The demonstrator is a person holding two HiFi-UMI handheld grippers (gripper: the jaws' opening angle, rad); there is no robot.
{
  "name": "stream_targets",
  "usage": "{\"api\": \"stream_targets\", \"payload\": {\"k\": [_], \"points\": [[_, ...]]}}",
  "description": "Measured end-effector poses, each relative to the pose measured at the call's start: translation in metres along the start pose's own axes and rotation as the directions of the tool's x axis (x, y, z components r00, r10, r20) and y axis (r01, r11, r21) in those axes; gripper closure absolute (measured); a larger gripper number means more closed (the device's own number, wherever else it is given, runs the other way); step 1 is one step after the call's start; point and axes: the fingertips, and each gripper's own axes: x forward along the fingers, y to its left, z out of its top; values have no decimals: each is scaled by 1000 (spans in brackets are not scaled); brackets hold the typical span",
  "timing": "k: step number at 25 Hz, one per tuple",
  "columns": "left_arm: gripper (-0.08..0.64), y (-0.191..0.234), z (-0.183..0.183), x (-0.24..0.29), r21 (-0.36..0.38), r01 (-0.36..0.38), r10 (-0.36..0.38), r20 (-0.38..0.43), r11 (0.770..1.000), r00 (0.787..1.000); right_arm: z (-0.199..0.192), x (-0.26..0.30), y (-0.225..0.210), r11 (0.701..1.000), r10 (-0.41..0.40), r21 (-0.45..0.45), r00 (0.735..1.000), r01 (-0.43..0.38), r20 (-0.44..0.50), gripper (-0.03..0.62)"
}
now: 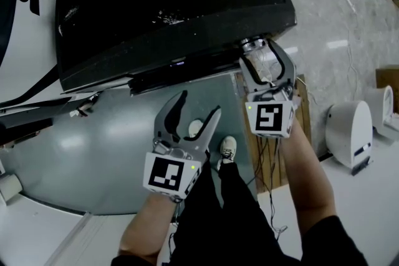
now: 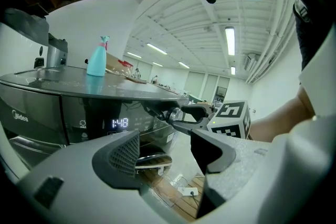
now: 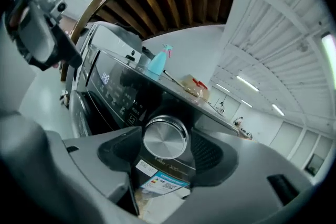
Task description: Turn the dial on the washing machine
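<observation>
My right claw (image 3: pixel 167 147) pinches the dial (image 3: pixel 165 137) by its rim; brushed metal, rigid, probably slippery, so I'd squeeze squarely; left claw (image 2: pixel 165 152) gapes empty.

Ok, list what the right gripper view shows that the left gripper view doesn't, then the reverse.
Right gripper view only: the dial face-on, held by the right tool, with a sticker below it. Left gripper view only: past the open, empty left tool, the right tool's marker cube and the person's forearm. Both: the washing machine, its lit display and the blue spray bottle on top.
</observation>
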Motion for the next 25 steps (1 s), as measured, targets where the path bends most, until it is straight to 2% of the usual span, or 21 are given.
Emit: {"api": "stream_targets", "payload": {"k": [3, 5, 12, 15, 18, 19, 22, 25], "points": [[276, 3, -1, -1, -5, -2, 2, 6, 1000, 1000, 0, 1, 4, 998, -12, -62, 1000, 13, 7, 324], [276, 3, -2, -2, -8, -3, 3, 8, 1000, 1000, 0, 2, 5, 999, -15, -42, 1000, 16, 11, 325], [276, 5, -5, -3, -25, -4, 4, 8, 1000, 1000, -1, 1, 1, 987, 6, 162, 1000, -4, -11, 325], [276, 6, -6, -2, -25, -6, 6, 12, 1000, 1000, -2, 1, -1, 959, 33, 281, 999, -33, 3, 325], [276, 7, -6, -1, -27, -6, 6, 15, 1000, 1000, -2, 2, -5, 918, 49, 389, 997, -71, 67, 325], [276, 7, -6, -1, -27, -5, 6, 15, 1000, 1000, -2, 3, -6, 915, 48, 397, 995, -77, 83, 324], [276, 5, -8, 0, -27, -1, 1, 17, 1000, 1000, -1, 1, -5, 930, 38, 361, 995, -68, 91, 322], [276, 4, -9, 1, -28, 3, -2, 16, 1000, 1000, -3, -1, -2, 942, 38, 330, 998, -54, 54, 298]]}}
